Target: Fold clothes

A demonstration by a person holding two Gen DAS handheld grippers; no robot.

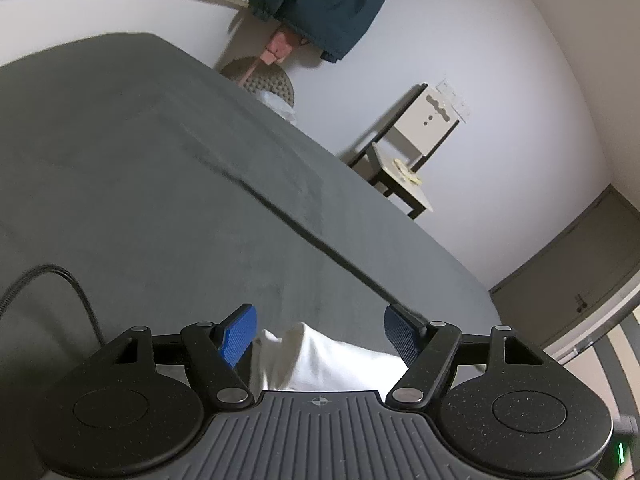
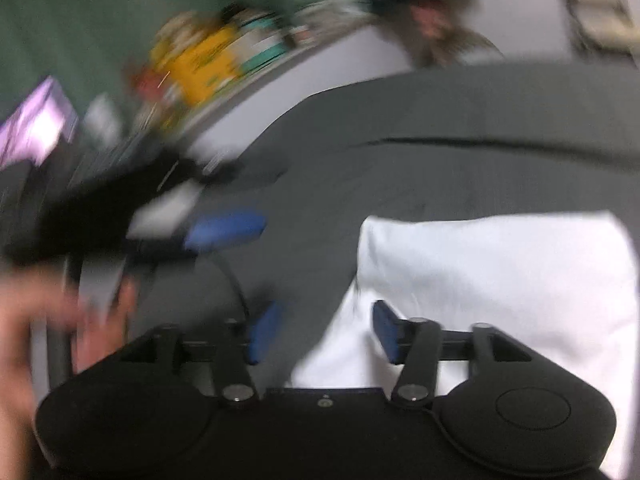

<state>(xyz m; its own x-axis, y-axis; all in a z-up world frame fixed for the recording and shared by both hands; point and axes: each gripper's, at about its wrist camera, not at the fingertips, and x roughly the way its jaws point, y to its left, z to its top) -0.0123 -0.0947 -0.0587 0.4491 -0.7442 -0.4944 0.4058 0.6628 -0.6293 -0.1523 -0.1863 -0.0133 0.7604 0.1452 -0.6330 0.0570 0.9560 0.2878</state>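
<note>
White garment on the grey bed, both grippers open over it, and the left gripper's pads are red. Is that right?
Not quite. The left gripper's pads are blue, not red, as the left wrist view shows. The rest holds: the white garment lies on the grey bed, and the right gripper is open over it too.

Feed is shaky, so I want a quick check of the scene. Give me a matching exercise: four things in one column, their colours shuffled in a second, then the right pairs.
Things:
1. bed cover
2. garment being folded
3. pads of the left hand-held gripper
4. hanging jacket

Colours:
A. blue
B. dark teal
C. grey
D. white

Pairs: 1-C, 2-D, 3-A, 4-B
</note>
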